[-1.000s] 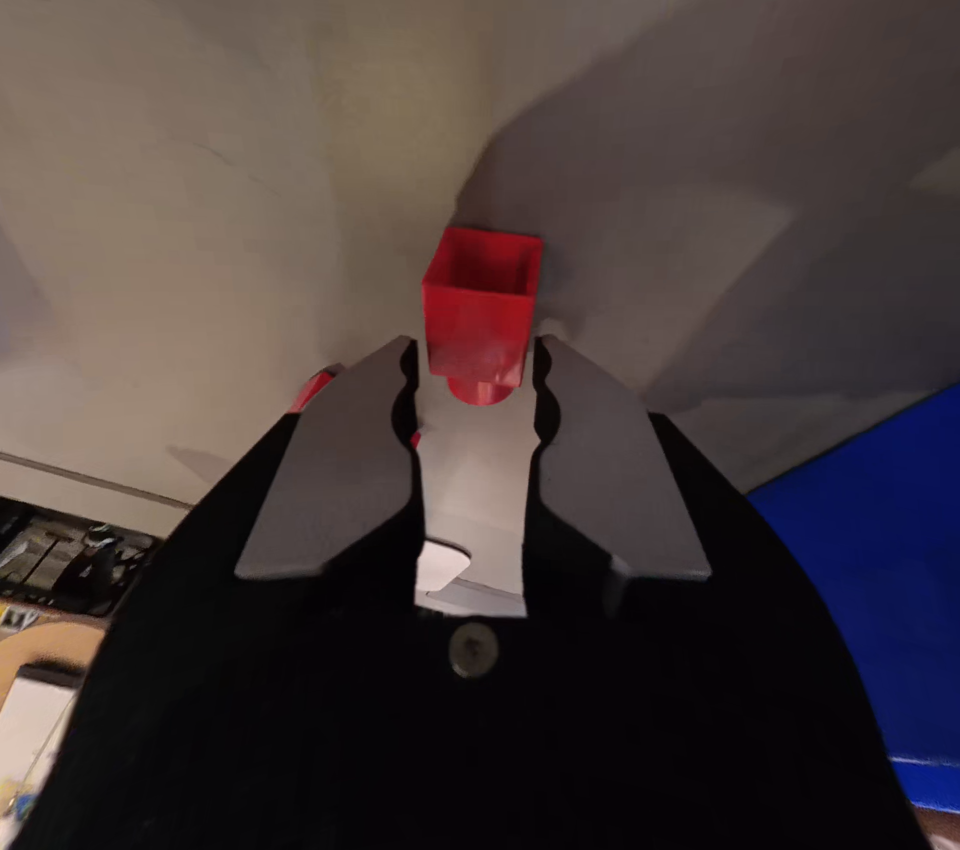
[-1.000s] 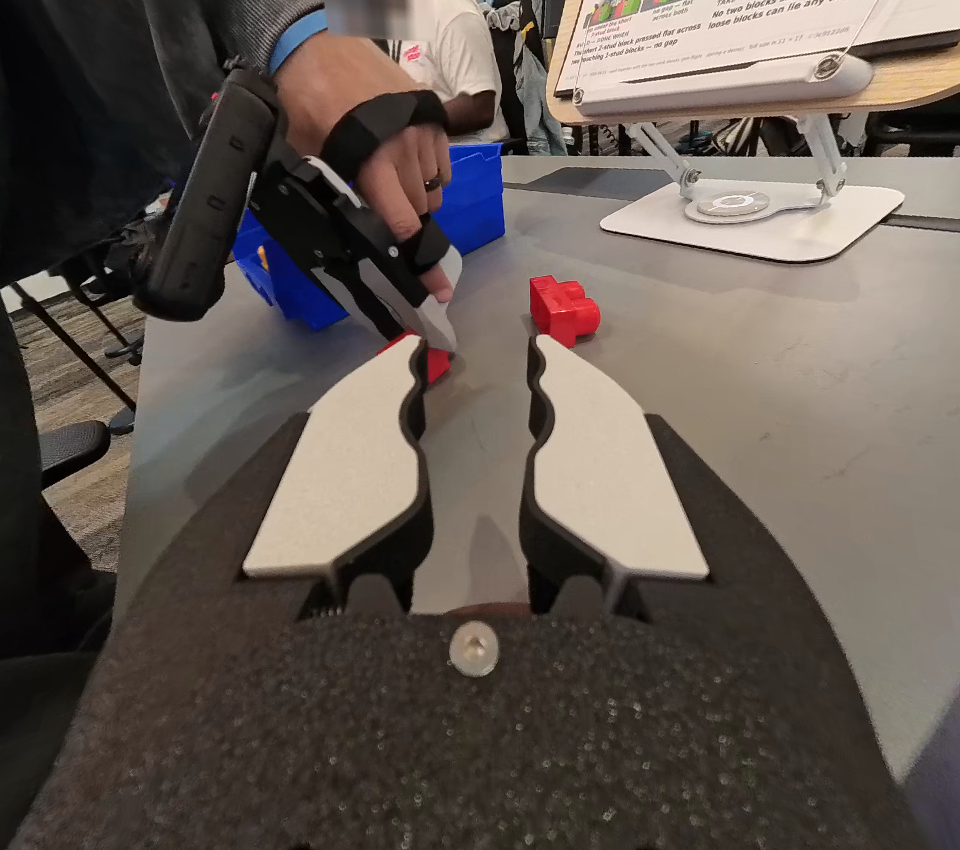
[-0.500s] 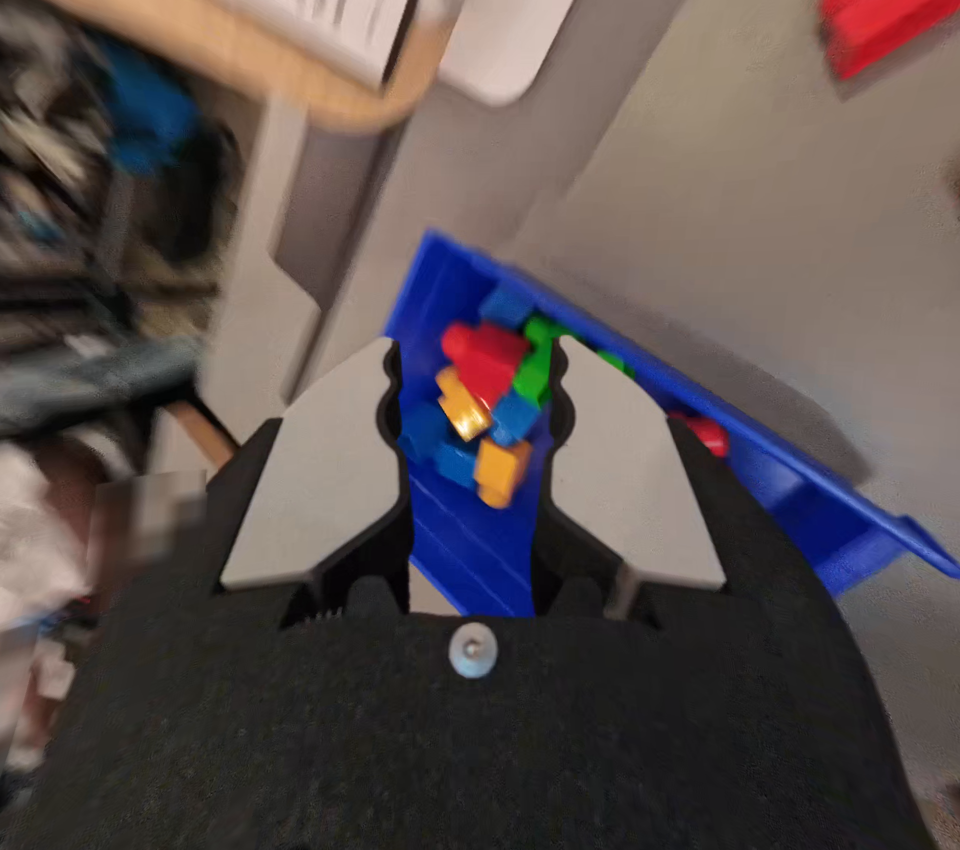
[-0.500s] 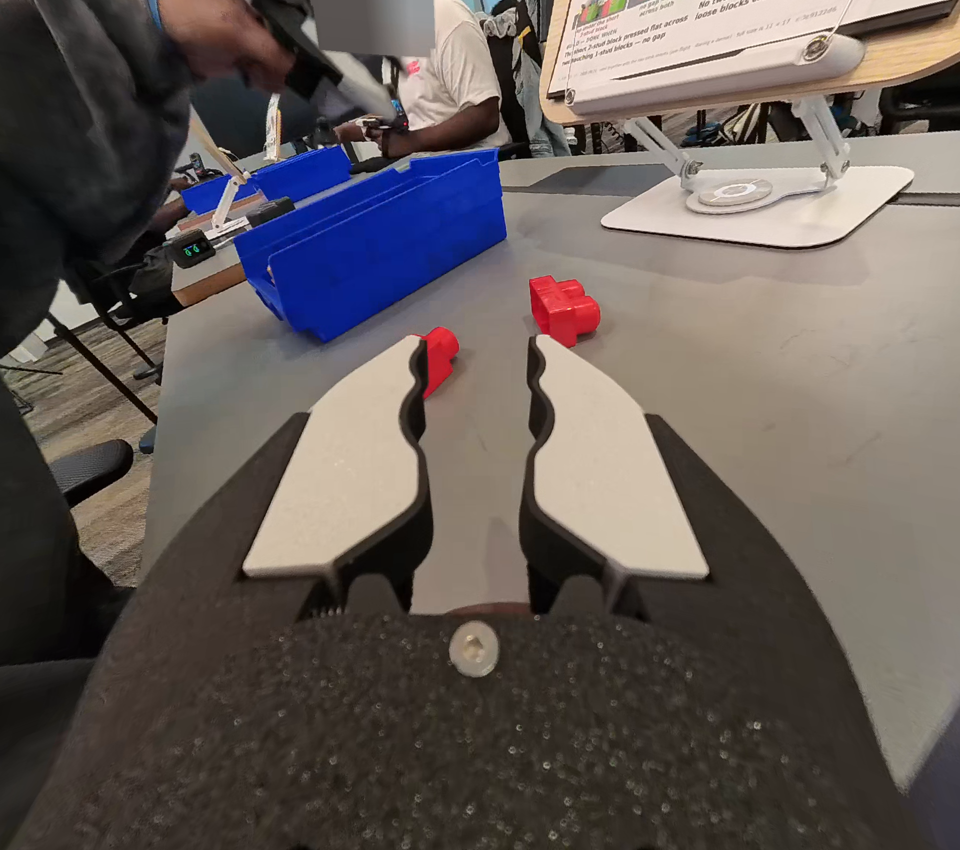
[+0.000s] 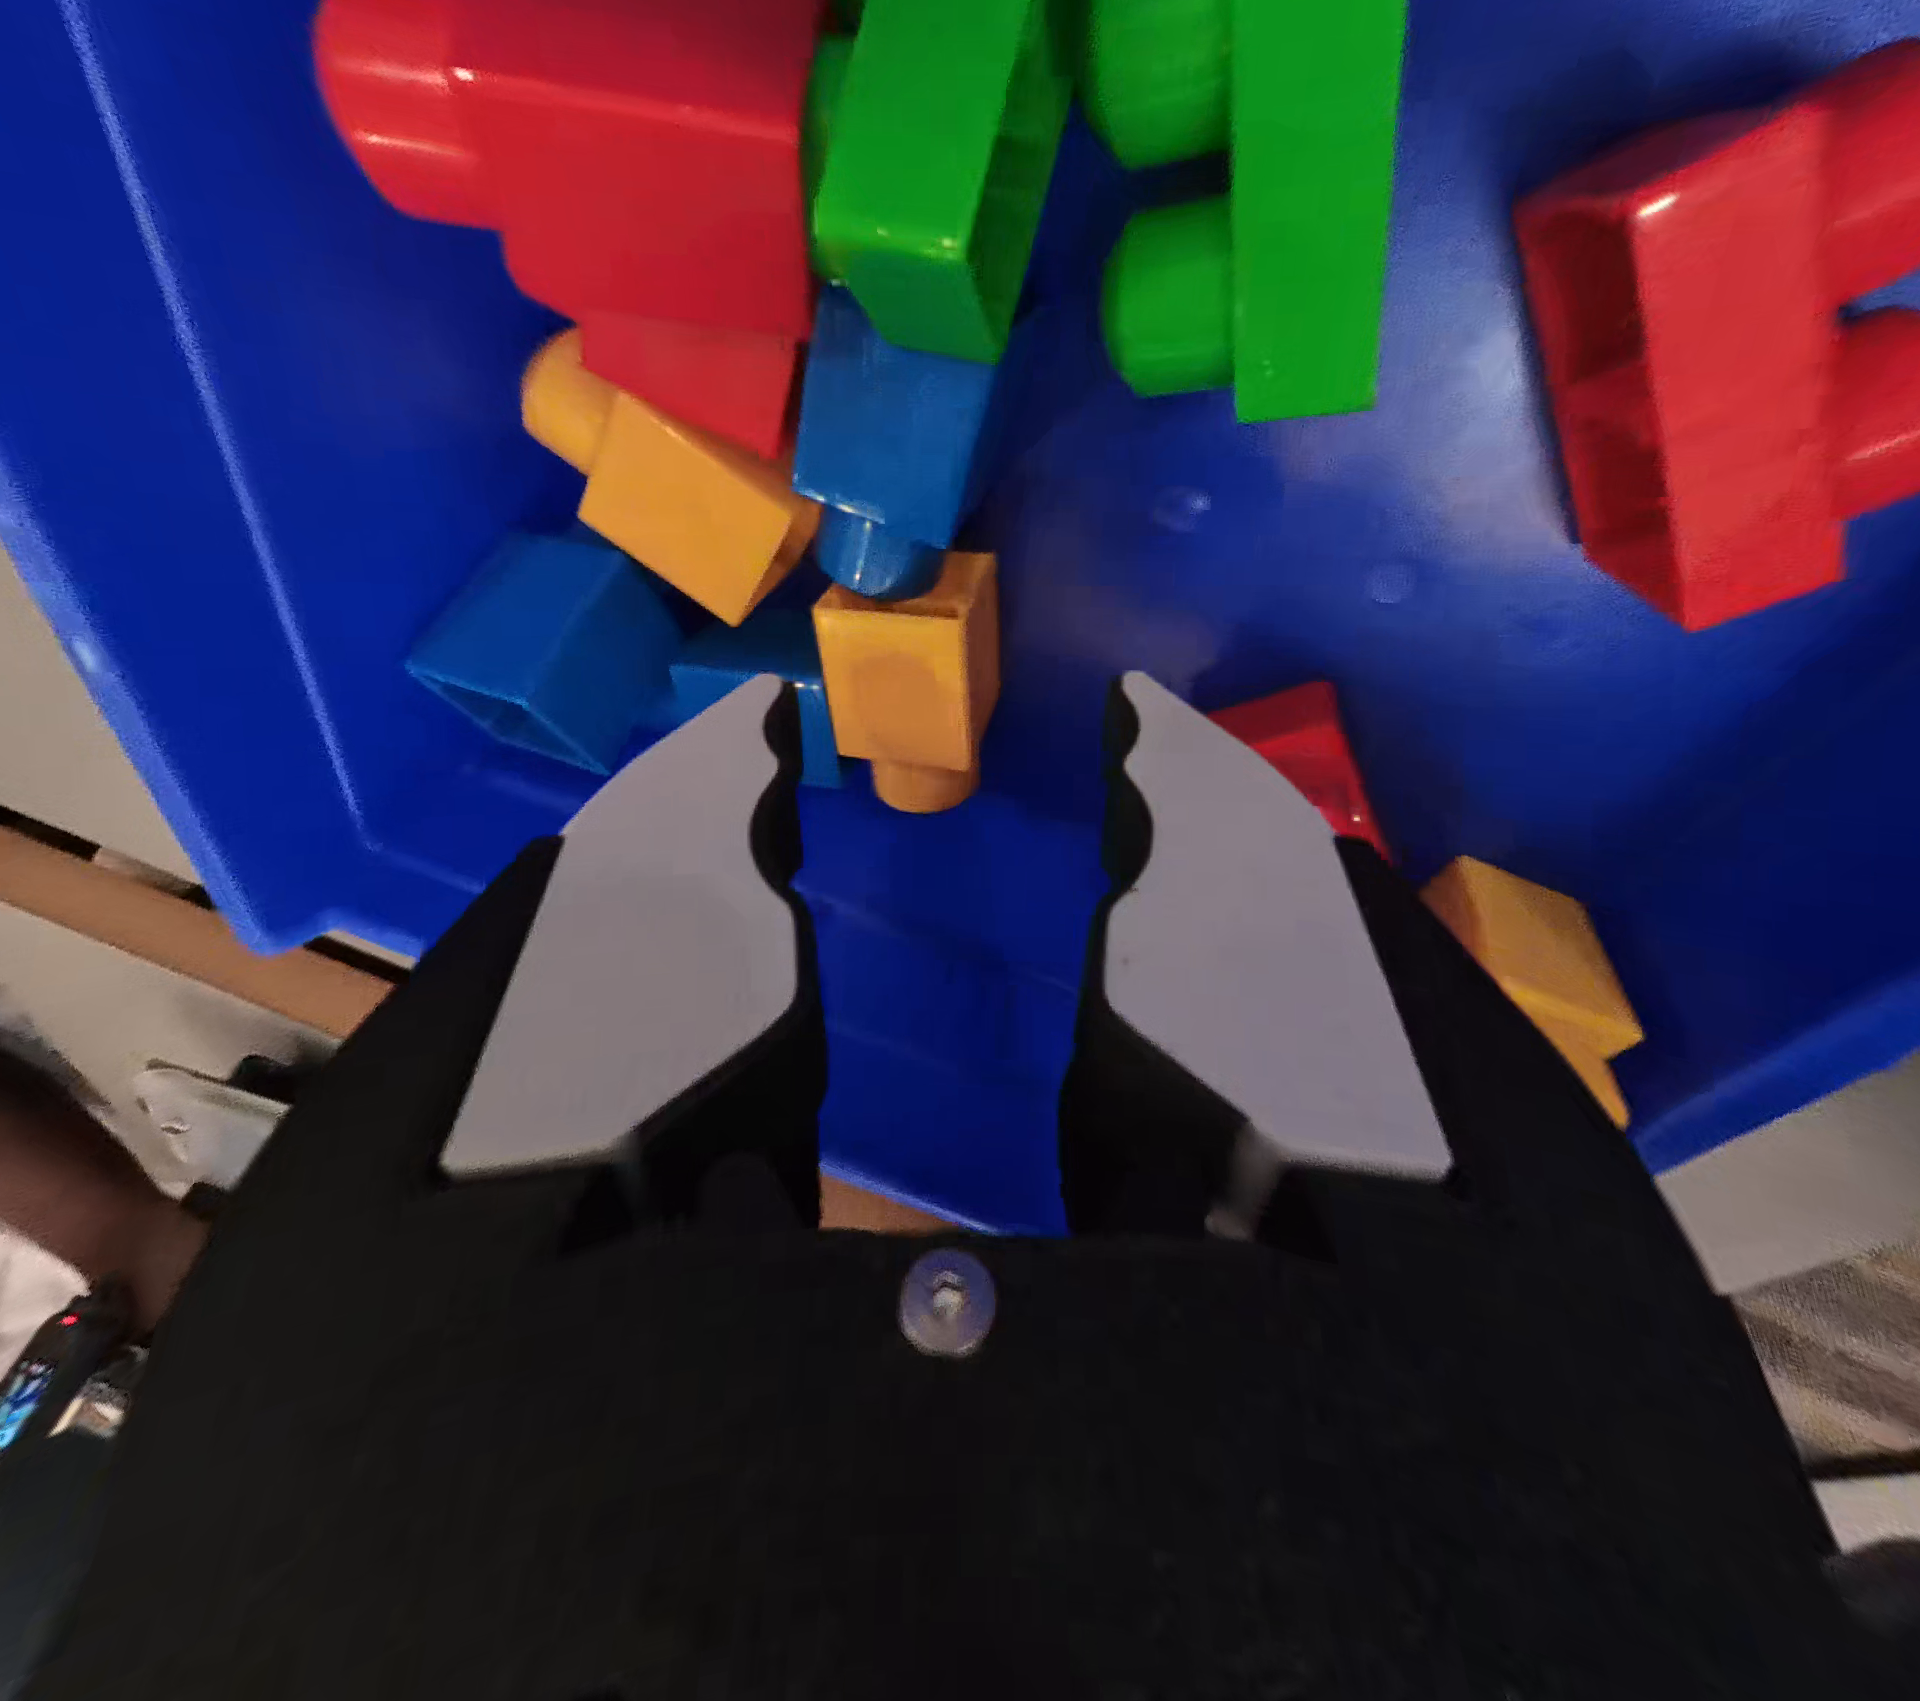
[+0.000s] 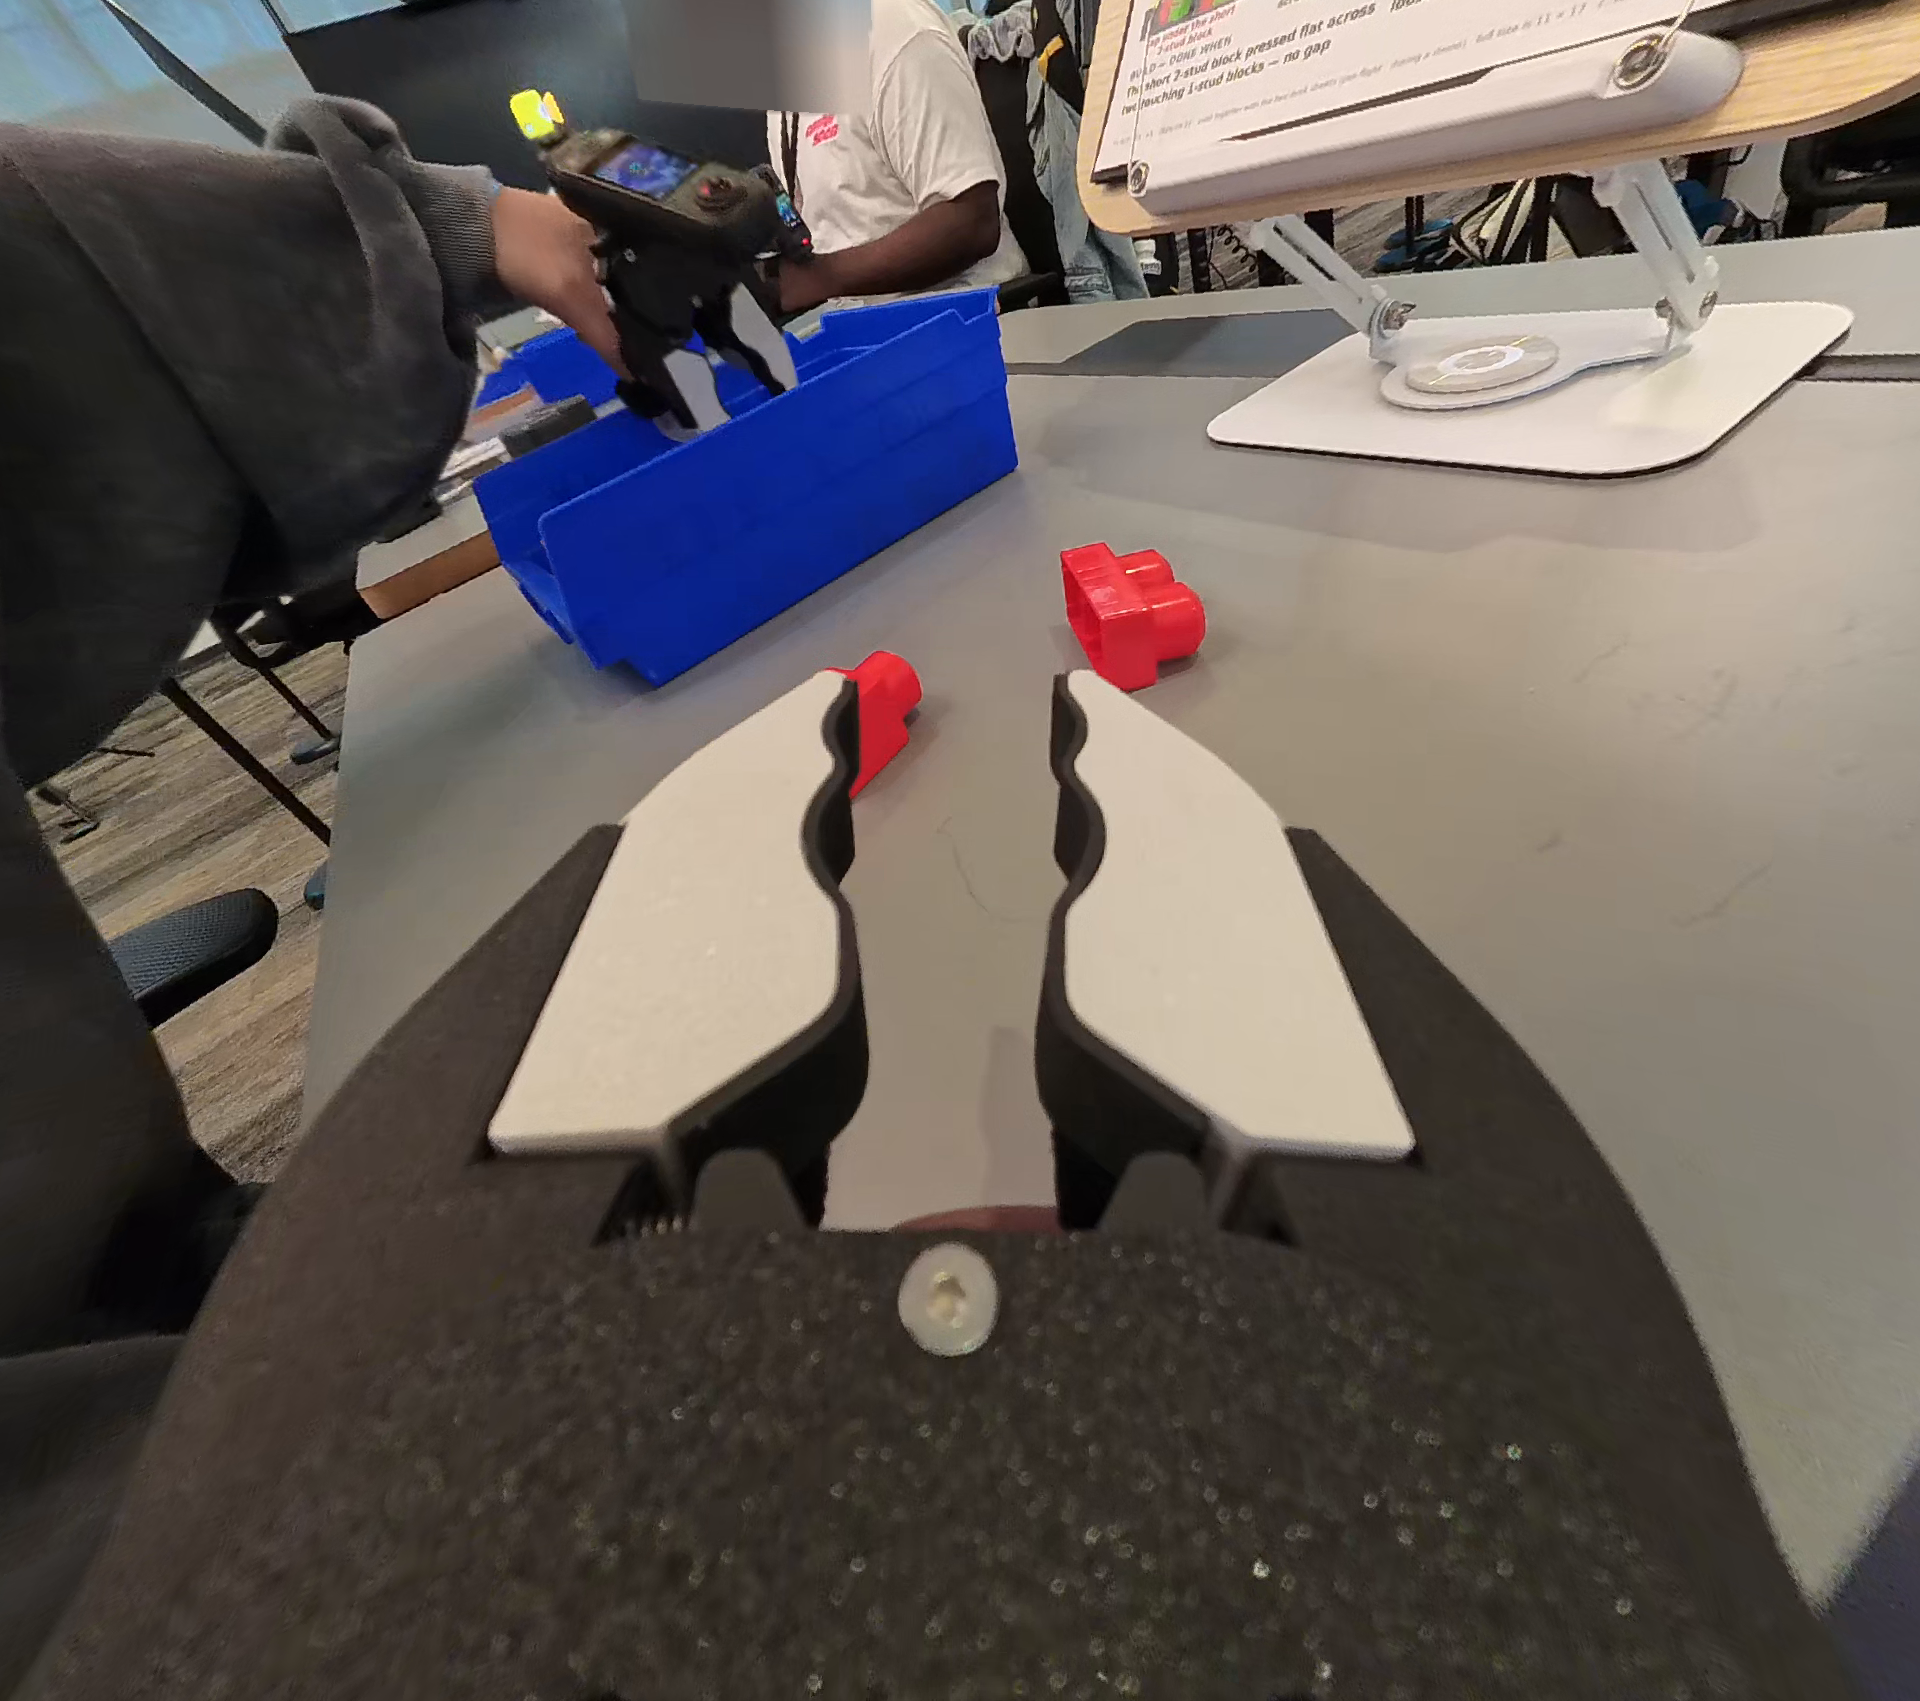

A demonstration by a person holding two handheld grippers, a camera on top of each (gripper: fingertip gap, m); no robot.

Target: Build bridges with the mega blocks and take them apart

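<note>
since the frame one second back, the left claw has let go of the small red block it pinched at the desk and moved over the blue bin; that block now lies on its side on the grey desk, partly hidden behind the right claw's left finger. half a second back the left claw was high above the bin; it now sits low inside it. the right claw has not shifted between frames.

left wrist view, left to right: bin wall, then a pile of mega blocks. a blue block lies hollow side out by the left finger tip. above it a large red block rests on an orange block. a blue one-stud block points stud down onto a small orange block, which sits just ahead of the open gap, nearer the left finger. two green blocks lie behind. a red block lies apart at the right; a red piece and an orange block show behind the right finger. left claw released, grasping nothing.

right wrist view, left to right: the person's grey sleeve reaches across, hand holding the left claw pointed steeply down into the bin. a red two-stud block lies on its side on the desk, near the right finger tip, apart from it. an instruction sheet on a white stand stands far right. right claw released, level above the desk, empty.
</note>
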